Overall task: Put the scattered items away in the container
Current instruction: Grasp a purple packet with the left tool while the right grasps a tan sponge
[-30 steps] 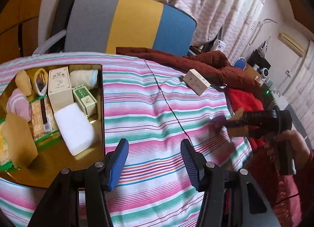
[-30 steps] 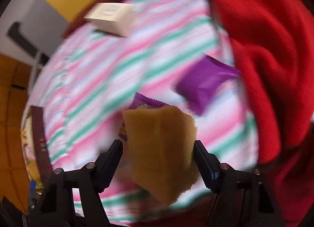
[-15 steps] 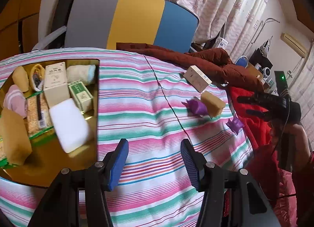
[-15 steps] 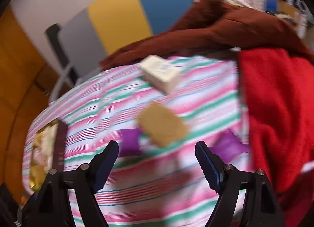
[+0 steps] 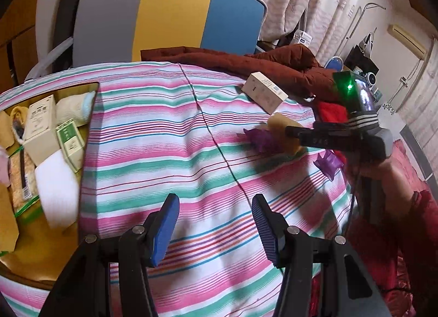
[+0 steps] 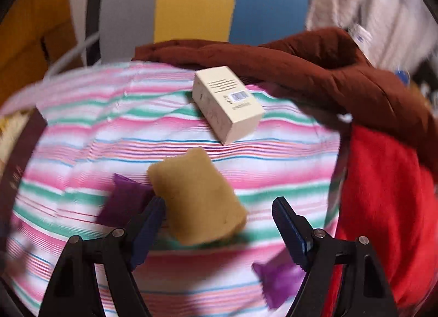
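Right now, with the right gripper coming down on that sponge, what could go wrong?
1. The right gripper is open around the yellow sponge, but its left finger sits against a purple packet, so a close might pinch both.
2. The sponge lies skewed between the fingers and is soft; it could squash or slip out.
3. The second purple packet lies under the gripper and may get knocked aside.

A second ago my right gripper [image 6: 219,223] was clamped on the tan sponge [image 6: 195,199]. I note it has since let go: the sponge lies on the striped cloth [image 5: 169,136], touching the left purple packet [image 6: 123,202]. Half a second ago the gripper stood back, raised; it has now come forward and low again, jaws spread, left fingertip [image 6: 153,213] at the sponge's left edge. The second purple packet [image 6: 276,278] now sits near, under the right finger.
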Demonstrator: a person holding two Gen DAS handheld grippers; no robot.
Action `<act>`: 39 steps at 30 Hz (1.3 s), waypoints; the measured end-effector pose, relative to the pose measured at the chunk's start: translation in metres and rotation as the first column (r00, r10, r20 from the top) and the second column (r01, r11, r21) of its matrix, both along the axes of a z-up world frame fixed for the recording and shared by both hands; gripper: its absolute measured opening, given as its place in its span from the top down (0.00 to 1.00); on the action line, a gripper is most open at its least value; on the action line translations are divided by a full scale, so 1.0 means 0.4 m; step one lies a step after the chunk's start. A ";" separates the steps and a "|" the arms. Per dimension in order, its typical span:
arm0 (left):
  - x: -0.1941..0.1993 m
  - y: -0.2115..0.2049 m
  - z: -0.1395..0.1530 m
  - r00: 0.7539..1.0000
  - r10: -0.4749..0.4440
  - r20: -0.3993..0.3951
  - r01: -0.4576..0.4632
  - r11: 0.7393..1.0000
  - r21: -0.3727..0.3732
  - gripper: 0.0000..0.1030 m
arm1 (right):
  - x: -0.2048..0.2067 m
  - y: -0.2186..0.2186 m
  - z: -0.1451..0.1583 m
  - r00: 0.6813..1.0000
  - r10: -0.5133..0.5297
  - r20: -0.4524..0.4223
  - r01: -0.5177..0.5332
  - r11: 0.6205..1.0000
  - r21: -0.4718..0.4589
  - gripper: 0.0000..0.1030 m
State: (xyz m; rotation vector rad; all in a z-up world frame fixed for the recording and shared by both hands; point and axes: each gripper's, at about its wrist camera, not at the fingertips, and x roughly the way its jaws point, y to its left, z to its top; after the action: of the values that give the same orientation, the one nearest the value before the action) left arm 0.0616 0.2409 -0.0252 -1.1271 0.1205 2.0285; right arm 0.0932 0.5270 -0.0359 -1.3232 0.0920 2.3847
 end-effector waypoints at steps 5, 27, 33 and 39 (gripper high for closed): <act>-0.014 0.067 -0.011 1.000 -0.024 -0.003 0.023 0.999 -0.023 0.46 | -0.009 0.028 -0.029 0.999 0.017 -0.027 -0.021 0.989 -0.147 0.39; -0.066 0.444 -0.117 0.993 -0.110 0.039 0.113 0.990 -0.082 0.55 | 0.060 0.138 0.024 0.958 -0.231 -0.173 0.183 0.950 -0.253 0.46; -0.040 0.430 -0.126 0.988 -0.143 -0.059 0.138 0.987 -0.077 0.63 | 0.051 0.134 0.017 0.962 -0.213 -0.172 0.165 0.952 -0.256 0.46; -0.032 0.400 -0.114 0.985 -0.130 -0.110 0.118 0.988 -0.104 0.65 | 0.043 0.122 0.021 0.969 -0.174 -0.178 0.126 0.960 -0.249 0.46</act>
State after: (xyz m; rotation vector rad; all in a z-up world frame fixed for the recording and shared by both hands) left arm 0.0488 0.4010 -0.0708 -1.0333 0.3435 1.9938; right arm 0.1104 0.5756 -0.0277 -1.1247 0.5301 2.4232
